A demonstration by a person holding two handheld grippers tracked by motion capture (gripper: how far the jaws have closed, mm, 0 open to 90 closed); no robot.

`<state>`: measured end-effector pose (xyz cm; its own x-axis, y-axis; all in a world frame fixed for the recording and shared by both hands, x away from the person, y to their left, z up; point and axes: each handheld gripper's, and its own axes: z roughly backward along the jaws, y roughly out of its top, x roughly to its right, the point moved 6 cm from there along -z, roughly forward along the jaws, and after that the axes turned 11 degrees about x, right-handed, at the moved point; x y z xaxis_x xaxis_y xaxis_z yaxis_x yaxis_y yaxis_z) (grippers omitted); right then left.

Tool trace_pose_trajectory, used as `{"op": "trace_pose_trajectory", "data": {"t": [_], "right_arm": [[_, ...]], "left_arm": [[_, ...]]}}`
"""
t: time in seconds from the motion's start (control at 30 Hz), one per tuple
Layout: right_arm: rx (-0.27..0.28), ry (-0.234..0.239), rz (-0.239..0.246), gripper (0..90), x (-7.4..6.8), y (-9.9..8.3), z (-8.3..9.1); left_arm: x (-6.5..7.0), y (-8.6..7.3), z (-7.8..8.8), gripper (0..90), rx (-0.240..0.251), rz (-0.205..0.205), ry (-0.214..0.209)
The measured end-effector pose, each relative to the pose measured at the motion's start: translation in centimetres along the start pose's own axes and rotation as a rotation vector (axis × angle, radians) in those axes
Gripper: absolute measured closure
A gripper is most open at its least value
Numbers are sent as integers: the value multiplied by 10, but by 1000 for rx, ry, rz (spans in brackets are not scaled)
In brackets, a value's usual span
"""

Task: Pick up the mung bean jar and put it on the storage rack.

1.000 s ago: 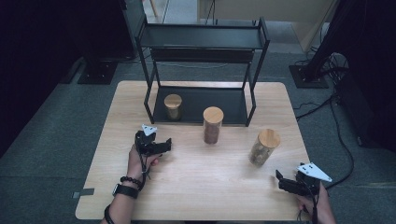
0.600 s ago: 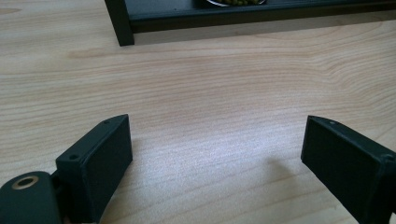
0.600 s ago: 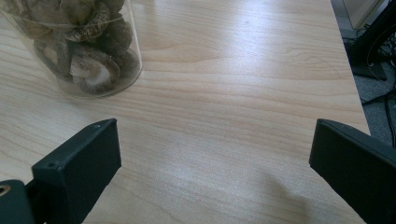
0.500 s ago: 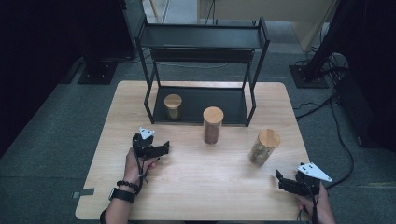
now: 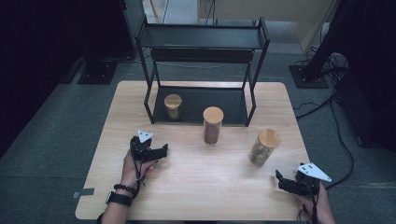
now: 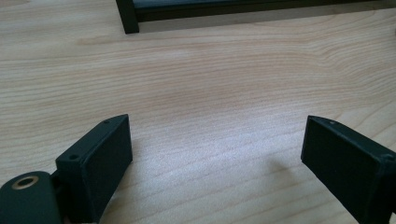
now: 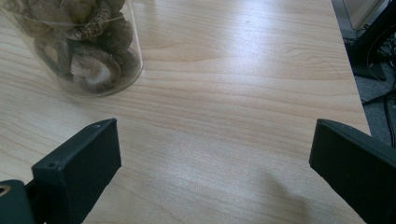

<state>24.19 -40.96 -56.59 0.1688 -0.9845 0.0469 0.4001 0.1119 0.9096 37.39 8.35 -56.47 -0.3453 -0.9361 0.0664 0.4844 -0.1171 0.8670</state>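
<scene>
Both hand-held grippers, left (image 5: 164, 150) and right (image 5: 279, 177), are held open and empty; the nearby mushroom jar (image 5: 263, 146) could be tipped by a careless approach.

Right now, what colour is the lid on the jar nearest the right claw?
Light wood tan lid, clearest in the high view.

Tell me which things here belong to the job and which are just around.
In the job:
jar by the right tongs
middle jar
jar on the rack's bottom shelf
black rack

Just around:
cables on the floor
</scene>
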Motion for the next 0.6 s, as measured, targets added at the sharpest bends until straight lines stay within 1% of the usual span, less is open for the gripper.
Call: {"op": "trace_pose_trajectory", "data": {"t": [0.13,0.33,0.6], "right_arm": [[0,-1,1,16,0,0,0],[1,-4,1,16,0,0,0],[1,-5,0,16,0,0,0]], "left_arm": [[0,-2,4,91,4,-2,0],[0,-5,9,91,7,-25,4],[-1,-7,14,91,8,-24,0]]}}
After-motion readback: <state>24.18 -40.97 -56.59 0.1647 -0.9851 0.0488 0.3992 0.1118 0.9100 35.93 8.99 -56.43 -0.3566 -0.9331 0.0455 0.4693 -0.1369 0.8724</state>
